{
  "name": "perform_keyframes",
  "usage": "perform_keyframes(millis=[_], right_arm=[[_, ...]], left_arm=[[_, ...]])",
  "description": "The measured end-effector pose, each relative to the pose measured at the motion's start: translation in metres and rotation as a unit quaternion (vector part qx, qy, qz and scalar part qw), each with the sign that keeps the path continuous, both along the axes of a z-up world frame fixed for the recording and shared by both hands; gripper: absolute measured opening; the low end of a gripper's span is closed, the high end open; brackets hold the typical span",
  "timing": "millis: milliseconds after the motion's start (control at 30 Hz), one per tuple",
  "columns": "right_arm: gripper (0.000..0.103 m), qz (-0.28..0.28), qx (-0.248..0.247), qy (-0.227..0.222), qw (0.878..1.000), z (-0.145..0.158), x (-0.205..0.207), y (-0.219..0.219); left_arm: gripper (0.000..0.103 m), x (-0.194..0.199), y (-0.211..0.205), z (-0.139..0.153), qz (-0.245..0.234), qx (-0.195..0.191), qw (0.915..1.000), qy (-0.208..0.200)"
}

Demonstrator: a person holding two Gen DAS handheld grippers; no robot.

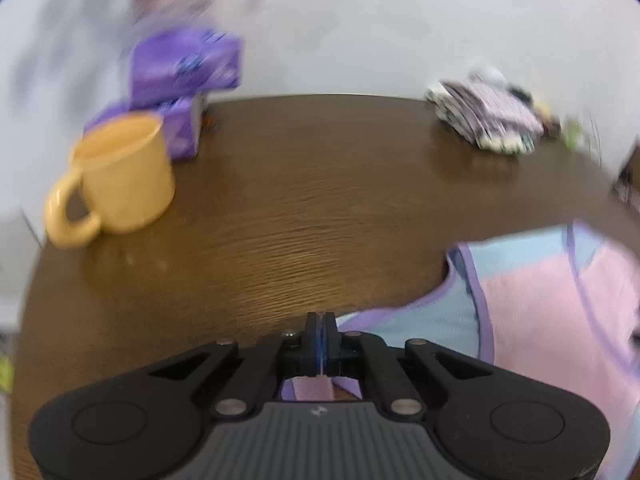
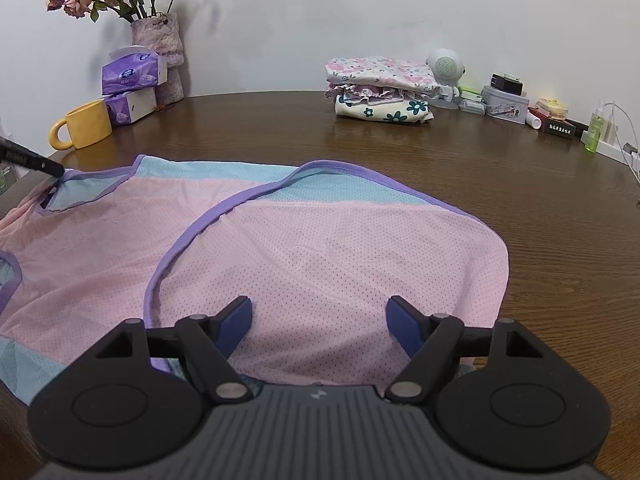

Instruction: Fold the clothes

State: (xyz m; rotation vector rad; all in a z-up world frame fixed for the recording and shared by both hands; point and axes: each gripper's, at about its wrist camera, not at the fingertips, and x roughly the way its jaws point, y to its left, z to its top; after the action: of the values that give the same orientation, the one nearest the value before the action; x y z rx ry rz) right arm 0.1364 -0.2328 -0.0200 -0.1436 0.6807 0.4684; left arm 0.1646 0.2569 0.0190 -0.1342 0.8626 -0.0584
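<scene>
Three folded floral cotton garments [image 2: 380, 90] lie far right; the pink-and-blue mesh vest [image 2: 320, 256] is half folded, left gripper [image 1: 320, 326] jaws closed, apparently pinching its edge, right gripper [image 2: 320, 320] jaws wide and empty.

Perforated mesh-cloth garment [image 2: 320, 256] (matt) on glossy wood-grain table [image 2: 520, 168].

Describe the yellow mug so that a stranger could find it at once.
Look at the brown wooden table, at its far left corner by the wall. There a vase of dried roses stands behind two purple tissue packs. The mug stands just in front of these packs, the only yellow thing there, handle pointing left.
</scene>
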Motion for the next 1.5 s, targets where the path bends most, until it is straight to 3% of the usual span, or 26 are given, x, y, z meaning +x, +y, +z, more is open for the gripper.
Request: perform_keyframes(millis=[67, 300, 367, 467, 533, 633, 700, 767, 867, 933, 1000, 1067, 1133, 1167, 1233, 1300, 1433, 1500], right_arm=[[0.076, 0.000, 0.000, 0.000, 1.000, 0.000, 0.000, 0.000], [0.076, 0.000, -0.001, 0.001, 1.000, 0.001, 0.000, 0.001], [0.077, 0.001, -0.002, 0.001, 1.000, 0.001, 0.000, 0.002], [0.077, 0.001, -0.002, 0.002, 1.000, 0.001, 0.000, 0.001], [0.077, 0.001, -0.002, 0.002, 1.000, 0.002, 0.000, 0.002], [0.079, 0.002, -0.003, 0.002, 1.000, 0.001, 0.000, 0.003], [0.079, 0.002, -0.002, 0.002, 1.000, 0.001, -0.001, 0.003], [0.080, 0.002, -0.002, 0.001, 1.000, 0.001, -0.001, 0.003], [0.080, 0.002, -0.001, 0.000, 1.000, 0.000, -0.001, 0.003], [0.080, 0.003, -0.001, -0.001, 1.000, 0.000, -0.001, 0.003], [0.080, 0.005, 0.000, -0.001, 1.000, 0.000, -0.002, 0.003], [0.080, 0.007, 0.000, -0.001, 1.000, 0.000, -0.002, 0.002], [0.080, 0.008, 0.000, -0.001, 1.000, 0.000, -0.002, 0.002], [0.080, 0.009, 0.000, -0.001, 1.000, 0.000, -0.001, 0.002], [0.080, 0.010, 0.000, -0.001, 1.000, 0.000, -0.001, 0.002], [0.080, 0.010, 0.000, -0.001, 1.000, 0.000, -0.001, 0.002], [0.081, 0.009, -0.002, 0.001, 1.000, 0.000, -0.001, 0.003], [0.081, 0.008, -0.002, 0.002, 1.000, 0.000, 0.000, 0.004]], left_arm=[[0.000, 0.005, 0.014, -0.006, 0.012, -0.038, 0.9991, 0.009], [0.001, 0.003, 0.028, -0.013, 0.039, -0.046, 0.9982, 0.005], [0.006, -0.004, 0.030, -0.007, 0.047, -0.040, 0.9980, -0.010], [0.019, -0.022, 0.015, 0.010, 0.040, 0.000, 0.9982, -0.045], [0.033, -0.035, -0.003, 0.019, 0.016, 0.036, 0.9974, -0.061], [0.034, -0.045, -0.040, 0.021, -0.004, 0.122, 0.9904, -0.064], [0.034, -0.047, -0.065, 0.014, -0.013, 0.195, 0.9786, -0.063], [0.033, -0.043, -0.085, 0.003, -0.014, 0.252, 0.9661, -0.052], [0.029, -0.035, -0.098, -0.012, -0.021, 0.287, 0.9571, -0.034], [0.003, -0.030, -0.098, -0.018, -0.018, 0.286, 0.9578, -0.020], [0.002, -0.027, -0.086, -0.015, -0.003, 0.251, 0.9677, -0.019], [0.001, -0.029, -0.066, -0.003, 0.016, 0.180, 0.9833, -0.021], [0.001, -0.030, -0.035, 0.006, 0.041, 0.080, 0.9958, -0.022], [0.001, -0.031, -0.019, 0.008, 0.052, 0.027, 0.9981, -0.021], [0.001, -0.032, 0.012, 0.006, 0.070, -0.086, 0.9936, -0.021], [0.001, -0.033, 0.038, -0.001, 0.086, -0.185, 0.9786, -0.025], [0.001, -0.030, 0.066, -0.016, 0.111, -0.253, 0.9608, -0.020], [0.001, -0.026, 0.072, -0.024, 0.116, -0.260, 0.9586, -0.010]])
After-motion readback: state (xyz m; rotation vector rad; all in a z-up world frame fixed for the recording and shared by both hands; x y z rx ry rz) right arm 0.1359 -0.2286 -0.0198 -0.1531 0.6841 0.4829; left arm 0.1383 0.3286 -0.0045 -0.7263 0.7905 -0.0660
